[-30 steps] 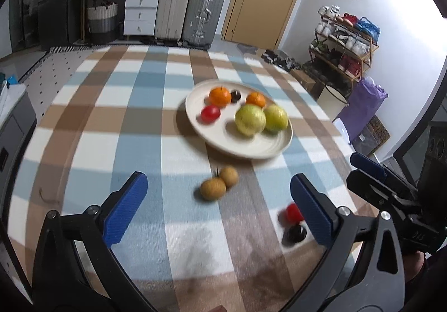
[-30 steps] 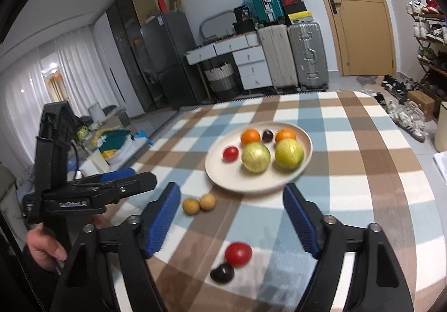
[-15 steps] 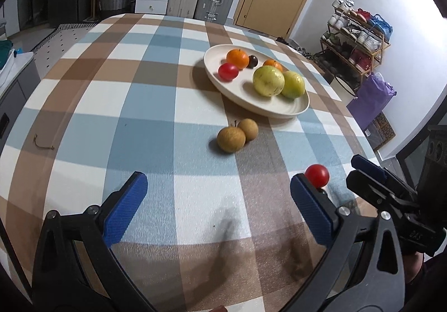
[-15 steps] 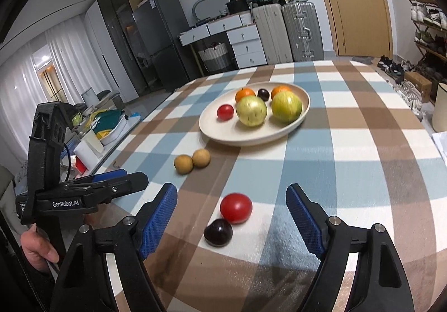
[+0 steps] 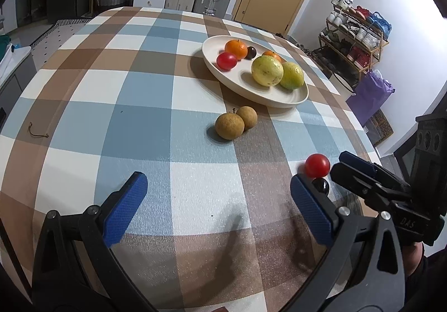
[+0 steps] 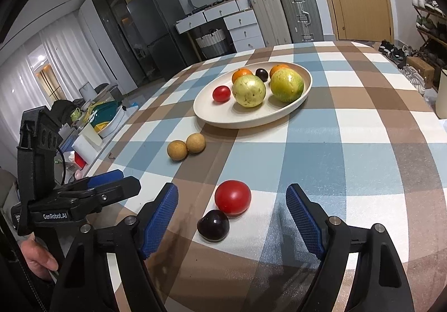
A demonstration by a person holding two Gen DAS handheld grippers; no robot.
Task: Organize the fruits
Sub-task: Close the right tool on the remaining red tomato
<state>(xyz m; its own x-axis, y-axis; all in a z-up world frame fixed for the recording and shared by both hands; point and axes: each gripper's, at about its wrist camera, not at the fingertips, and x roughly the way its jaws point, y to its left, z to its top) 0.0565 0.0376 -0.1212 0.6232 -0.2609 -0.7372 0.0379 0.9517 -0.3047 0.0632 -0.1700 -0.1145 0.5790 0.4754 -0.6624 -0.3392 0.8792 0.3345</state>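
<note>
Checked tablecloth (image 6: 349, 144): plate (image 6: 304, 88) beyond tomato (image 6: 232, 197), plum (image 6: 213, 225).

My left wrist camera looks down my left gripper (image 5: 218, 201) toward 1 o'clock, low over the checked tablecloth (image 5: 134, 94), plate (image 5: 293, 101) farther off. My right wrist camera sits nearer the red tomato (image 6: 232, 196), facing 11 o'clock. Both views share the plate, two brown fruits (image 6: 185, 146) and each other's gripper.

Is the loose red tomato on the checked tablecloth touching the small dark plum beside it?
Yes: in the right wrist view the round red tomato rests against the small dark plum, no cloth showing between them.
</note>
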